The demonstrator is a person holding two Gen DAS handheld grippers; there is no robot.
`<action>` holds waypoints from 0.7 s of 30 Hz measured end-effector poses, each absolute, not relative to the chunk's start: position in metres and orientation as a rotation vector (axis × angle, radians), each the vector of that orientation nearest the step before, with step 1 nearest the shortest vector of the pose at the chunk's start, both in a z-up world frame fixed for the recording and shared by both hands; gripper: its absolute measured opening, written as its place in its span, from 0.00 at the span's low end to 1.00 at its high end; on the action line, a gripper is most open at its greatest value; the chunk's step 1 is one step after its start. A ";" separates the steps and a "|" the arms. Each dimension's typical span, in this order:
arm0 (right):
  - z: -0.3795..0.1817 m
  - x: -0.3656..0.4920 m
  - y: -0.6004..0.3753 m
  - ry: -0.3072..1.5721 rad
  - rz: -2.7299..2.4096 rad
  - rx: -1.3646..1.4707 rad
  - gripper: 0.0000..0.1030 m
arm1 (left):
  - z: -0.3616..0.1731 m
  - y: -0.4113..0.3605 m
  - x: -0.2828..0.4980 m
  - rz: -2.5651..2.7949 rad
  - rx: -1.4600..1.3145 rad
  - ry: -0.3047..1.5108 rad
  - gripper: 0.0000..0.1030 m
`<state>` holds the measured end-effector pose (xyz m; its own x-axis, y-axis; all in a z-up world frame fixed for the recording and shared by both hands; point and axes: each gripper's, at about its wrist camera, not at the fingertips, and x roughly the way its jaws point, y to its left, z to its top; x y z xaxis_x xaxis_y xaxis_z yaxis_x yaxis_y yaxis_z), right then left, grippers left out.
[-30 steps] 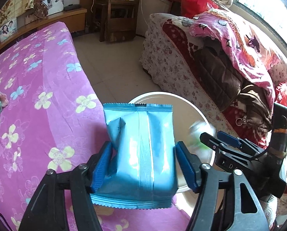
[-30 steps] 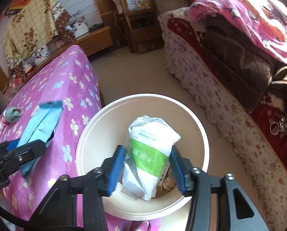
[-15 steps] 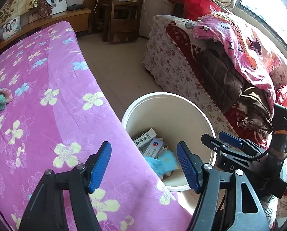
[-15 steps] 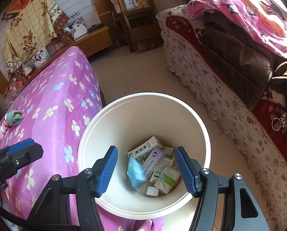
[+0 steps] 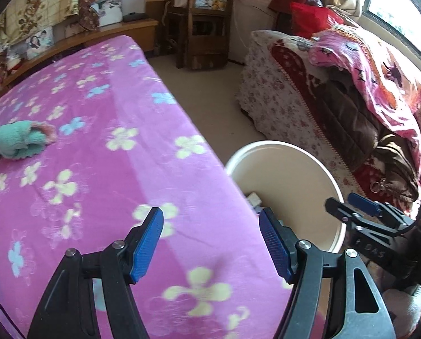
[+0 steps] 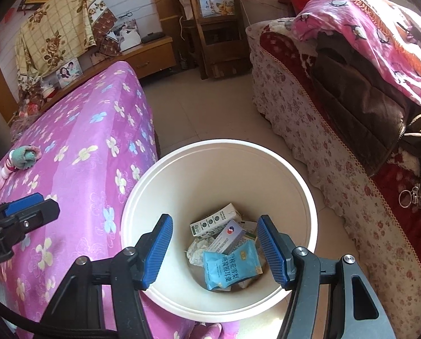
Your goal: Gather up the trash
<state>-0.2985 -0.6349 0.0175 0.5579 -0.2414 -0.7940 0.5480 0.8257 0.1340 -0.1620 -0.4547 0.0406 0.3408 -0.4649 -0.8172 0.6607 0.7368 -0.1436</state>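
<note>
Both tools hang empty here: the left gripper [image 5: 211,243] has its blue pads spread wide above the edge of the pink flowered bed cover [image 5: 97,169], and the right gripper [image 6: 214,250] is just as wide apart, poised straight over the mouth of the white bin [image 6: 159,169]. Down at the bottom of that bin lies the trash: a blue packet [image 6: 230,264] on top, a blue-and-white box [image 6: 228,237] and a green-and-white carton [image 6: 213,221] behind it, crumpled white paper [image 6: 196,250] to their left. The bin sits tight against the hanging side of the bed cover, its rim touching the cloth in the right wrist view, while on its other side a strip of bare tiled floor [image 6: 210,113] separates it from the floral sofa skirt [image 6: 309,141]. That floor runs on as an open lane between bed and sofa to the wooden shelf [image 6: 210,22]. On the bed, well away from the bin, a small green knitted toy [image 5: 21,139] lies by itself.
</note>
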 end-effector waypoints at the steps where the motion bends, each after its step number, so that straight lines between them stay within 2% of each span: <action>1: 0.019 -0.297 -0.633 0.858 -0.473 0.387 0.64 | 0.041 -0.451 -0.160 -0.732 0.227 0.975 0.69; 21: 0.054 -0.239 -0.535 0.808 -0.258 0.269 0.64 | 0.061 -0.345 -0.123 -0.542 0.139 0.907 0.69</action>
<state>-0.2389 -0.5351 0.0542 0.6636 -0.1237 -0.7378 0.3271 0.9349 0.1375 -0.1231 -0.3448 0.0606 0.4923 -0.3881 -0.7791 0.5024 0.8577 -0.1098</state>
